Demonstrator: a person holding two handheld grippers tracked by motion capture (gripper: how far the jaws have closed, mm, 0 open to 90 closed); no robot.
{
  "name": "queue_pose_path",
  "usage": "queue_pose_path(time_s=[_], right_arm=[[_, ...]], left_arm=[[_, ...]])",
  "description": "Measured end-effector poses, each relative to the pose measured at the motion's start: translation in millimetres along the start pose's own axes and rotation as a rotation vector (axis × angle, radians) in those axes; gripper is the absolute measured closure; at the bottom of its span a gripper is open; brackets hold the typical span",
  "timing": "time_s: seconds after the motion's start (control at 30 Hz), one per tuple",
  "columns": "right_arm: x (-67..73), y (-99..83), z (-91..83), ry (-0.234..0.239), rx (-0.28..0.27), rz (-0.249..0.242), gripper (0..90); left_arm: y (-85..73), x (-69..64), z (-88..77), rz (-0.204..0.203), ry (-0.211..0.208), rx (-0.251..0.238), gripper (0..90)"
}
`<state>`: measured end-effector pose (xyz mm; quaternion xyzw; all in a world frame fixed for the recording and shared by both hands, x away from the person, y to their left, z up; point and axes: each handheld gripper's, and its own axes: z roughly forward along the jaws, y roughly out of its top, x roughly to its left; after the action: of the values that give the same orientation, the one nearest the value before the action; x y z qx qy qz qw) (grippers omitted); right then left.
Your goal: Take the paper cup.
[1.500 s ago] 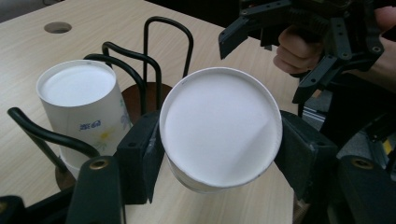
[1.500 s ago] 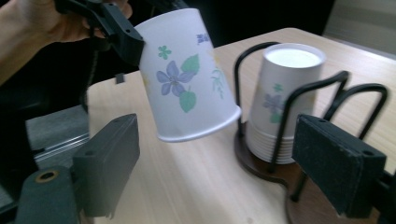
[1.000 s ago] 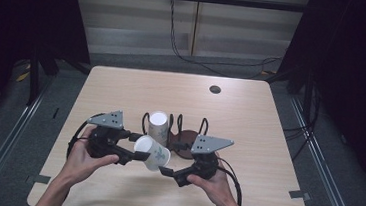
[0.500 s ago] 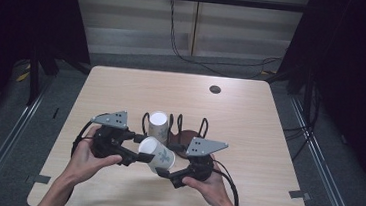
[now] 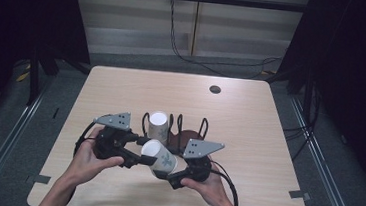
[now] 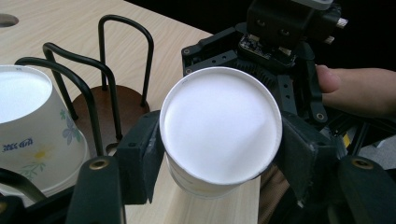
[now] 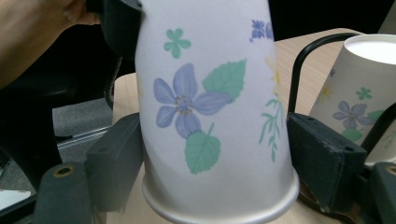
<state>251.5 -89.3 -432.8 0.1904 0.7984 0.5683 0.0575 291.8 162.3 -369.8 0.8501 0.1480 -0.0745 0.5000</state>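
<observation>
Showing off two matte black two-jaw grippers, left [image 5: 138, 155] and right [image 5: 165, 173], each wearing a grey three-cornered screw-dotted plate [image 5: 114, 120], trailing looping black cables [image 5: 229, 185], forearms going bare, sleeveless.

Wooden table [image 5: 249, 124] with wire rack [image 5: 189, 128]

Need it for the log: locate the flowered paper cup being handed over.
High view: the flowered cup lies sideways near the table's front edge, between the left gripper and right gripper, before the wire rack.

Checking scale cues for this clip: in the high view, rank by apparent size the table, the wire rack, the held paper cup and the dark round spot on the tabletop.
1. table
2. wire rack
3. held paper cup
4. dark round spot

The rack is partly hidden, so its lead over the cup is unsure.
</observation>
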Motion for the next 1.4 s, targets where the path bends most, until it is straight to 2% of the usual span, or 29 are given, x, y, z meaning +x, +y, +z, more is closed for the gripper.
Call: queue_pose_path(time_s=[0.27,0.5,0.73,0.83,1.0,1.1,1.17,1.2,1.3,1.4], right_arm=[[1.2,-1.0,1.2,0.008,-0.006,-0.010,25.4],[-0.1,-0.1,-4.7,0.004,-0.028,-0.003,27.3],[-0.8,-0.2,-5.0,0.015,-0.014,-0.003,29.6],[-0.7,-0.1,-5.4,0.017,-0.007,-0.004,30.3],[-1.5,0.9,-8.6,0.015,0.005,-0.001,30.8],[-2.3,1.4,-10.1,0.015,0.005,0.000,31.0],[-3.6,1.5,-11.9,0.003,0.015,0.004,31.2],[-5.2,0.8,-14.1,-0.002,0.023,0.012,31.3],[-7.1,-0.5,-15.8,-0.015,0.029,0.022,31.5],[-7.2,-0.2,-15.8,-0.020,0.038,0.025,31.7]], left_arm=[[-0.4,-0.2,2.7,-0.001,-0.015,0.006,36.6],[-3.0,4.6,0.1,-0.020,-0.032,-0.010,36.5],[-3.9,4.7,1.5,-0.018,-0.033,-0.005,35.8],[-3.7,4.1,1.9,-0.015,-0.020,-0.009,34.5],[-2.3,3.6,1.0,-0.013,0.011,-0.021,23.6],[-2.2,3.2,-0.6,-0.012,0.021,-0.032,22.6],[-2.5,2.1,-2.1,-0.022,0.014,-0.043,18.0],[-2.4,0.8,-3.2,-0.006,0.020,-0.025,18.9],[-2.0,0.9,-4.8,-0.014,0.019,-0.034,22.1],[-2.0,0.4,-6.8,0.005,0.056,-0.022,22.5]])
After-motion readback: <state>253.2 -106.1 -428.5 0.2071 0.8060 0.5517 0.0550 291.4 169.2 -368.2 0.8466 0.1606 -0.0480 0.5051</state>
